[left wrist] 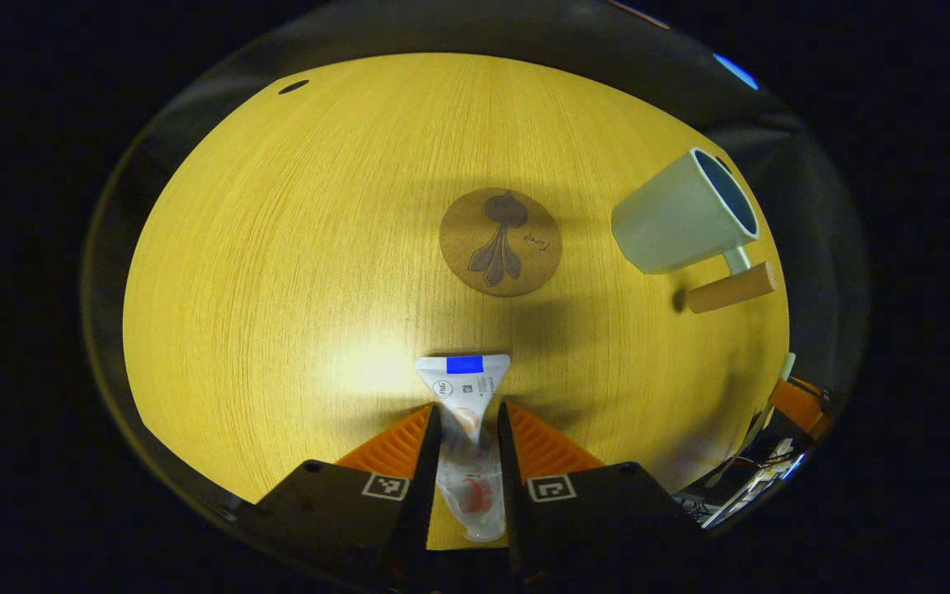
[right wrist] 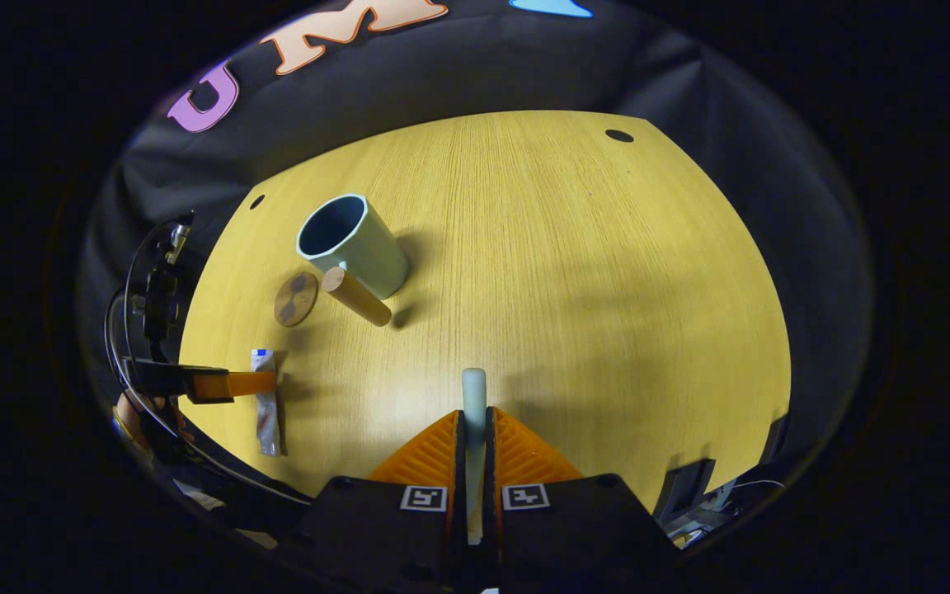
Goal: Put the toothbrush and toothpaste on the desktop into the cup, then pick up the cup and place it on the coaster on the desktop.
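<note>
Left gripper (left wrist: 465, 429): closed on the toothpaste (left wrist: 465, 396), tube's long axis running forward between our fingers. Right gripper (right wrist: 475, 429): closed on the toothbrush (right wrist: 473, 396), its long axis likewise pointing ahead. Beyond, on the worktop (right wrist: 607, 289): cup (right wrist: 353, 243), upright, ahead and left of our right gripper, ahead and right of our left. Coaster (left wrist: 500, 242) lies just beside it. Neither gripper judged clearly nearer.
</note>
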Action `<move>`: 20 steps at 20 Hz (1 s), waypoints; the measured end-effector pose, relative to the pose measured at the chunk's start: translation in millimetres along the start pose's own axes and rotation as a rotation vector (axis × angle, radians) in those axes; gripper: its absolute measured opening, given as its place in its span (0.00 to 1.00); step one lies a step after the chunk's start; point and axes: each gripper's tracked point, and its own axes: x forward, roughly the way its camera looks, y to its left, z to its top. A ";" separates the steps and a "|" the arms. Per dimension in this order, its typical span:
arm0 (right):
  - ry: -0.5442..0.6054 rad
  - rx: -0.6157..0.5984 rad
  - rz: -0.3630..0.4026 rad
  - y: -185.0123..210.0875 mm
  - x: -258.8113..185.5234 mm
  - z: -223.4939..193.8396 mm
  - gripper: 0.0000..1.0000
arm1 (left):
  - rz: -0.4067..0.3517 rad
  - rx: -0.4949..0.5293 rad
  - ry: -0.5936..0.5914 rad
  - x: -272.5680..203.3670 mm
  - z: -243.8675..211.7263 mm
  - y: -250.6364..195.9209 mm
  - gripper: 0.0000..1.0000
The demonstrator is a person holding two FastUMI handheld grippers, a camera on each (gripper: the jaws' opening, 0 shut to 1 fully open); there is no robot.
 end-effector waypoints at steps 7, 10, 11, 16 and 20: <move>-0.015 0.002 0.030 -3.4 -2.3 5.4 0.10 | 0.026 0.047 0.019 3.6 2.0 -0.3 0.18; -0.035 0.014 0.047 -2.4 -4.2 10.8 0.10 | -0.002 0.079 0.011 1.7 4.5 -1.0 0.14; -0.048 0.019 0.053 -1.8 -5.3 15.1 0.10 | -0.014 0.076 -0.001 -0.1 6.9 -0.9 0.13; -0.150 0.073 0.083 -1.7 -14.9 46.2 0.10 | -0.083 -0.036 -0.076 -9.7 14.6 -6.0 0.06; -0.268 0.122 0.130 1.4 -27.8 84.4 0.10 | -0.209 -0.237 -0.174 -35.3 32.3 -24.1 0.04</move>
